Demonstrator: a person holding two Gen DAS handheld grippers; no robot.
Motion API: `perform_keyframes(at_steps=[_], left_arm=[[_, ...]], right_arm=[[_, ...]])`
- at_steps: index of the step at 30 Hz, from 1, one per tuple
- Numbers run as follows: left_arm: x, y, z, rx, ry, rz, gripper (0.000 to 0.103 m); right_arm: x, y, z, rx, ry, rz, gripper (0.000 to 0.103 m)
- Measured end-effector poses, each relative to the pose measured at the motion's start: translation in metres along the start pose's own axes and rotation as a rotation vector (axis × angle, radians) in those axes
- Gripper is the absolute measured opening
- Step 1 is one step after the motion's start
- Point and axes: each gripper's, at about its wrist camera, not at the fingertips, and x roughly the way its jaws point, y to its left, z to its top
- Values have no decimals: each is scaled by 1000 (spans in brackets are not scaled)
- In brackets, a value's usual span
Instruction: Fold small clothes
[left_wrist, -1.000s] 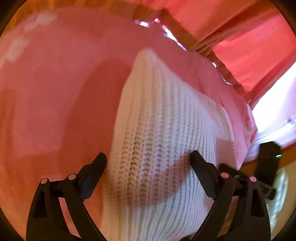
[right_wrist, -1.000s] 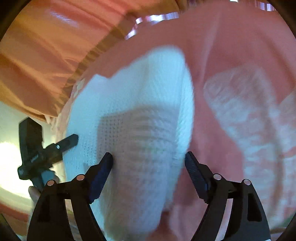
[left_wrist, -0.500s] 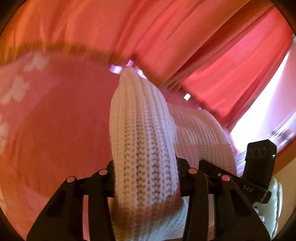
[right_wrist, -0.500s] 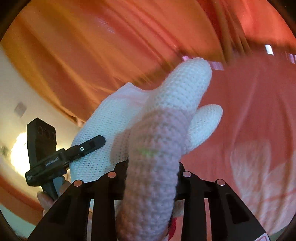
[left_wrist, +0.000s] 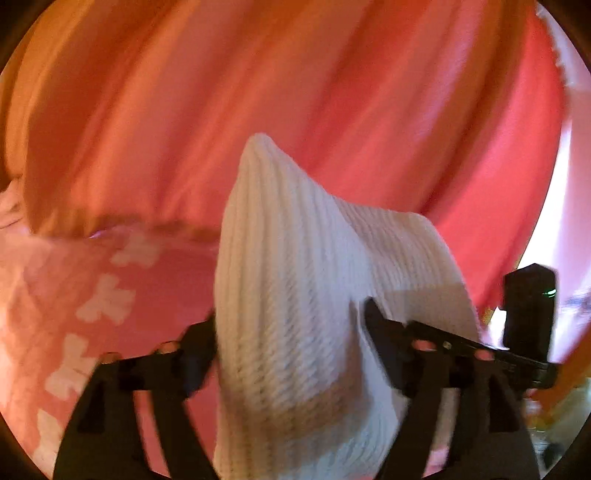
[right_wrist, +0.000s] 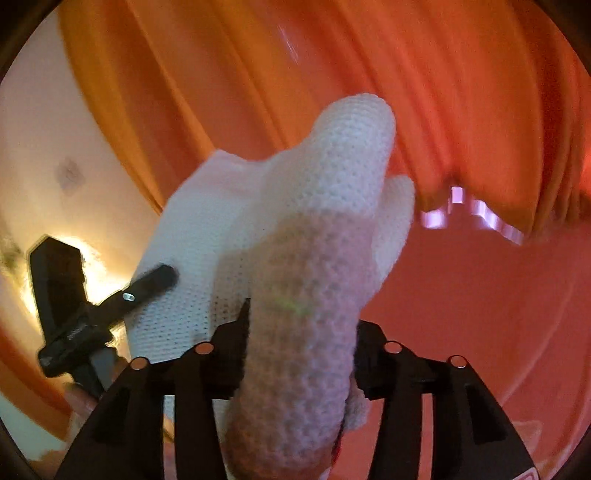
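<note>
Whereas a second ago both were gaping over it, each tool (left_wrist: 288, 332) (right_wrist: 299, 328) is now clamping the white knit garment (left_wrist: 295, 280), lifting for folding.

White ribbed knit (left_wrist: 295, 295) (pink flowered sheet (left_wrist: 110, 302))
</note>
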Motion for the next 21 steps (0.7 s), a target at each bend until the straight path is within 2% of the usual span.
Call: perform_keyframes(at_steps=[1, 3, 4, 5, 6, 7, 10, 12, 14, 15, 18, 19, 21], left_arm=[[30, 20, -15, -9, 62, 60, 85], [78, 66, -52, -77, 204, 238, 78], [85, 79, -61, -98, 245, 278, 63], [91, 89, -67, -120, 302, 327, 60], [91, 94, -68, -137, 327, 311, 60], [85, 95, -65, -141, 307, 288, 60], [57, 80, -57, -54, 205, 293, 64], [54, 72, -58, -2, 198, 292, 64], [62, 65, -64, 39, 221, 297, 64], [72, 61, -70, 76, 257, 308, 64], [89, 57, -82, 147, 299, 350, 64], [91, 54, -88, 174, 306, 362, 64], [90, 47, -92, 202, 305, 368, 64]], right_arm=[[39, -17, -14, 17, 69, -74, 47], [86, -43, -37, 55, 166, -210, 37], [94, -53, -54, 79, 201, -287, 19], [93, -55, -58, 102, 202, -280, 18], [86, -52, -58, 114, 178, -245, 17], [74, -40, -56, 91, 136, -203, 11], [61, -9, -51, -17, 79, -149, 10], [73, -4, -53, -37, 128, -148, 9], [112, -15, -69, -44, 278, -259, 5], [126, -27, -80, -21, 339, -285, 3], [105, -17, -70, -22, 281, -254, 5], [90, -10, -66, -43, 226, -241, 5], [85, -9, -66, -67, 204, -258, 5]])
